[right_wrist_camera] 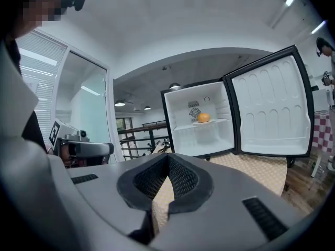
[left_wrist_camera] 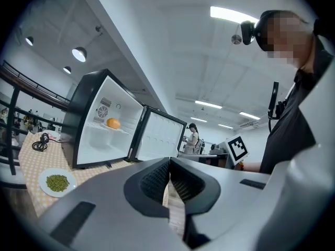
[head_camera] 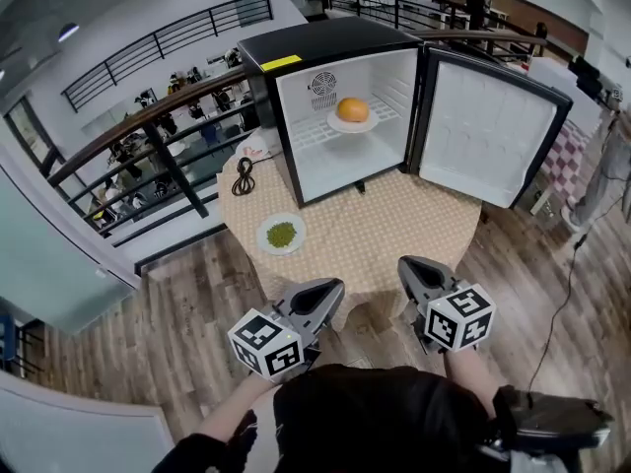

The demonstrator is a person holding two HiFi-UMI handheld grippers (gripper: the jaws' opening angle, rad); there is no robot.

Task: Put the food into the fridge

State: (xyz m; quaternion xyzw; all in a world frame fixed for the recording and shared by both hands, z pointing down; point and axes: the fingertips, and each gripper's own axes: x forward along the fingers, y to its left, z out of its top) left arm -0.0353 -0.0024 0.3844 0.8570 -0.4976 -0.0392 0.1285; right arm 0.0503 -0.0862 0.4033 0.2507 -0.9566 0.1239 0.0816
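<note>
Orange sits on a plate on the shelf inside the fridge; well ahead of both tongs, roughly in line with the gap between them. Fridge door swung wide open; ahead and to the right of the right tongs. Greens heaped on a dish out on the table; near the left tongs, ahead and slightly left of them, untouched. Coiled black cable beyond the dish, just left of the fridge.

Left tongs: jaws pressed together, tips meeting, nothing between them. Right tongs: same; tips meeting, empty. Both at the table's near edge, side by side but apart, pointing toward the fridge; marker cubes facing up at the head camera. From each gripper view the open fridge and orange show past the closed tips. A dark railing runs beyond the table, on the left tongs' side; wood floor below.
</note>
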